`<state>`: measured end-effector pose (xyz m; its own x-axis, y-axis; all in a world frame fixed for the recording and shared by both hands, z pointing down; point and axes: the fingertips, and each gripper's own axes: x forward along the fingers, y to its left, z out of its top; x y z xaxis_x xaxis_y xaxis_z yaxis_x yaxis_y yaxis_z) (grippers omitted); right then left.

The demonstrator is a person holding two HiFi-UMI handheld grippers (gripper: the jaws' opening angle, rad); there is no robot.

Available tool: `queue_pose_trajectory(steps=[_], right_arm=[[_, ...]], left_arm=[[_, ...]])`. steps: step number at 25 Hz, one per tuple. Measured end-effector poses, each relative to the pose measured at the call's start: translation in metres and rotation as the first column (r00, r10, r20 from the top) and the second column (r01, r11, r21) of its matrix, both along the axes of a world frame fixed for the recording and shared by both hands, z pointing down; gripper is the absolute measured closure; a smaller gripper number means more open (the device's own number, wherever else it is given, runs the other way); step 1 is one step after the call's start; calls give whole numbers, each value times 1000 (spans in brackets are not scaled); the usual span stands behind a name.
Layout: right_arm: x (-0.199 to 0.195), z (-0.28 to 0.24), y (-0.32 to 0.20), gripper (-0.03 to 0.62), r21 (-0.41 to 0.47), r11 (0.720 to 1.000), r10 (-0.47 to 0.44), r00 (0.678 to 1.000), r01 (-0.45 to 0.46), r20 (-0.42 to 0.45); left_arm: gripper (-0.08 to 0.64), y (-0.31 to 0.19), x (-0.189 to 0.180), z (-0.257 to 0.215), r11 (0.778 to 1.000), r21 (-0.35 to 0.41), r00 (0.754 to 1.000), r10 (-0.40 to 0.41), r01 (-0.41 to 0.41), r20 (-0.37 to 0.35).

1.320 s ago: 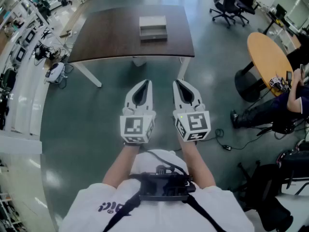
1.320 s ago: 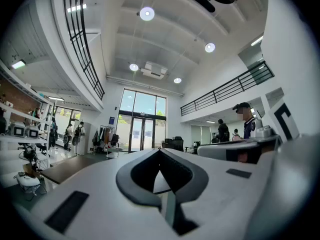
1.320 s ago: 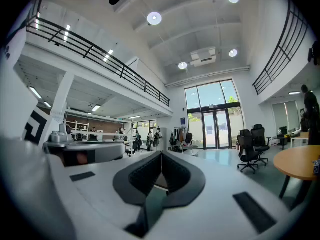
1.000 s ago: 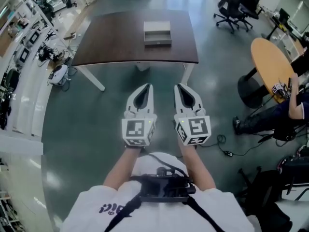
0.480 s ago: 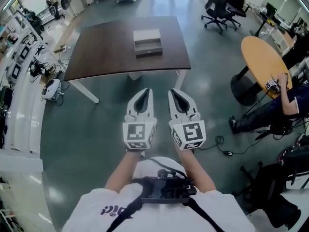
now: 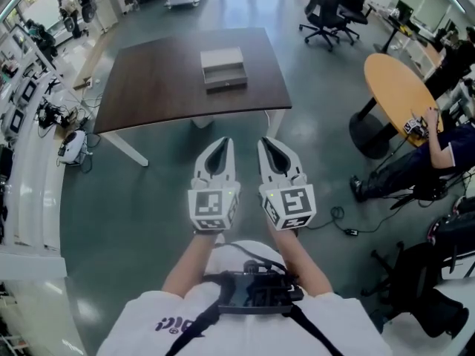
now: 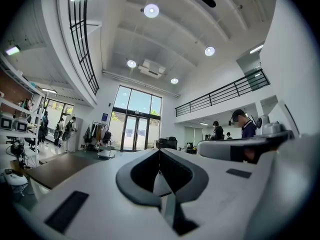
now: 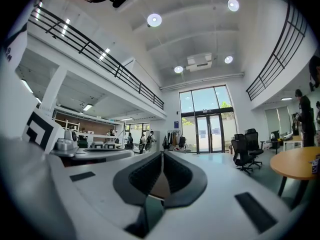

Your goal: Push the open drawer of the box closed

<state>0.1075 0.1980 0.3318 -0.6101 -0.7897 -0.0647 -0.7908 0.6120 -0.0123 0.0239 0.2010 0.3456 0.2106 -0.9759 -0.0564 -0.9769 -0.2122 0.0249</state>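
Note:
In the head view a grey box point(image 6: 223, 68) lies on the dark brown table point(image 6: 148, 87), its drawer drawn out a little toward me. Both grippers hang side by side over the floor, well short of the table's near edge. My left gripper point(image 6: 226, 141) is shut with nothing in it, tips touching. My right gripper point(image 6: 263, 141) is shut and empty too. In the left gripper view the left gripper point(image 7: 160, 150) points level into the hall, the table point(image 7: 55, 166) low at the left. The right gripper point(image 8: 162, 154) likewise looks across the room.
White table legs point(image 6: 126, 149) stand below the near edge. A round wooden table point(image 6: 404, 95) with a seated person point(image 6: 438, 154) is at the right. Office chairs point(image 6: 330, 6) stand at the back right. Shelving with equipment point(image 6: 30, 87) lines the left wall. A cable point(image 6: 345, 225) lies on the floor.
The view has shifted: table and box now sit slightly further left and higher in the head view. Both grippers stay shut, side by side, moving with me toward the table.

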Motion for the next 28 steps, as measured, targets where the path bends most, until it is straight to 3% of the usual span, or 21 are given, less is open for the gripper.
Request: queue_pose_trajectory(steps=[16, 21, 25, 28], right_arm=[[-67, 28, 5, 588, -65, 989, 134, 991, -132, 19], [-84, 39, 21, 588, -85, 986, 143, 990, -143, -3], [-78, 45, 19, 588, -46, 989, 134, 985, -139, -107], [-80, 42, 7, 588, -29, 992, 123, 987, -126, -103]], left_arm=[[551, 8, -71, 18, 993, -6, 992, 120, -120, 22], [551, 19, -91, 35, 991, -43, 991, 125, -128, -48], [551, 13, -78, 53, 984, -60, 978, 161, -170, -131], [551, 4, -73, 53, 981, -57, 976, 174, -183, -129]])
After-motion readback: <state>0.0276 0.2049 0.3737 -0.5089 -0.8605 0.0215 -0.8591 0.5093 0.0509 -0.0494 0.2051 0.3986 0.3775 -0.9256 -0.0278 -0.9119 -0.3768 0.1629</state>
